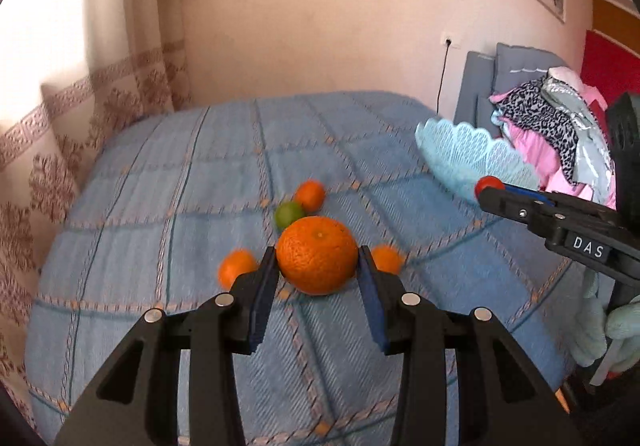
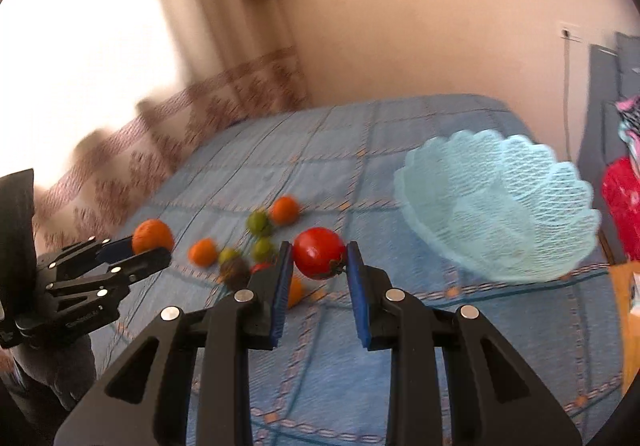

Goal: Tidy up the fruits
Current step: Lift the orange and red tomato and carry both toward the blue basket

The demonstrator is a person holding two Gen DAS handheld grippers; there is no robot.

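Left gripper (image 1: 318, 266) clamped on big round orange (image 1: 317, 254), right gripper (image 2: 319, 266) clamped on small red tomato (image 2: 319, 258), both held above the blue checked bedspread (image 1: 160, 205); pale blue lacy mesh bowl (image 2: 500, 205) lies up-right of right claw, nearer that hand, so tomato likely drops first

Bedroom; bed (image 1: 160, 185); curtains (image 1: 60, 149)
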